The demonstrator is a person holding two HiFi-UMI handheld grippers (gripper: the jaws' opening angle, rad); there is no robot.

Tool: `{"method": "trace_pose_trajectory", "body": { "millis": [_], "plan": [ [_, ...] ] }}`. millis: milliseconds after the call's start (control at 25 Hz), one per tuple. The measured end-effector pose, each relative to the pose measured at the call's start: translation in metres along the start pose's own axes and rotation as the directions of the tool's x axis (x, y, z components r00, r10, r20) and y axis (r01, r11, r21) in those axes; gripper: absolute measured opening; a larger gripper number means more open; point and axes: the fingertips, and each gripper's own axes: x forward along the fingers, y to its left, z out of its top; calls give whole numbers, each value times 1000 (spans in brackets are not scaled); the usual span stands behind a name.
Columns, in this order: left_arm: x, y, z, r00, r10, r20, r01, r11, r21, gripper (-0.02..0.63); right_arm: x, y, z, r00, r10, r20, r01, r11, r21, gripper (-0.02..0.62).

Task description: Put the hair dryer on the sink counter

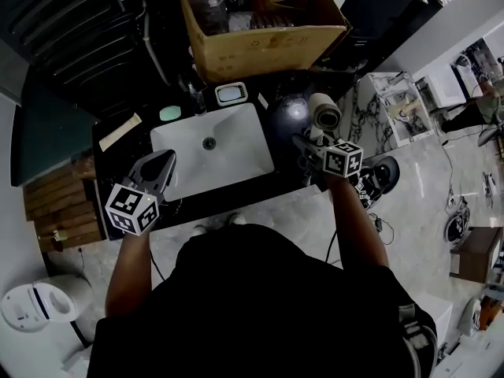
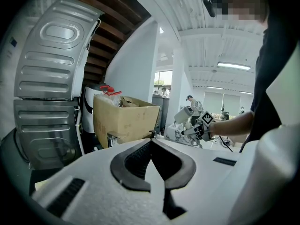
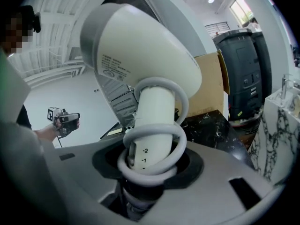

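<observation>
We hold hair dryer (image 1: 323, 110) by cord-wrapped handle, right tongs (image 3: 150, 165) clenched on it, over worktop (image 1: 228, 197) right end beside sink (image 1: 224, 152). Our left tongs (image 2: 151, 144) closed, empty. Pickup done; remaining, we judge: set down, release.

sink (image 1: 228, 144) set in counter (image 1: 135, 150); cardboard box (image 1: 260, 50) behind; hair dryer (image 1: 323, 110) right of sink

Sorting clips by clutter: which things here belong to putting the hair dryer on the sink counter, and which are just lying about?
Job: hair dryer, held by its cord-wrapped handle in the right gripper; sink counter.
Lying about: cardboard box, small green dish, dark ball.
</observation>
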Motion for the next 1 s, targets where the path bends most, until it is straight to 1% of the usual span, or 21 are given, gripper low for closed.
{"method": "trace_pose_trajectory", "body": {
  "millis": [160, 360, 680, 1000],
  "plan": [
    [2, 2, -5, 1000, 3, -4, -3, 1000, -8, 14, 9, -9, -14, 1000, -7, -27, 8, 1000, 22, 192],
    [4, 0, -11, 1000, 2, -12, -2, 1000, -15, 14, 13, -28, -33, 997, -38, -63, 41, 998, 57, 192],
    [4, 0, -17, 1000, 12, -10, -12, 1000, -26, 14, 12, -50, -63, 993, -55, -107, 70, 987, 147, 192],
    [5, 1, -23, 1000, 12, -15, -13, 999, -37, 14, 16, -65, -79, 981, -90, -169, 114, 984, 136, 192]
  ]
}}
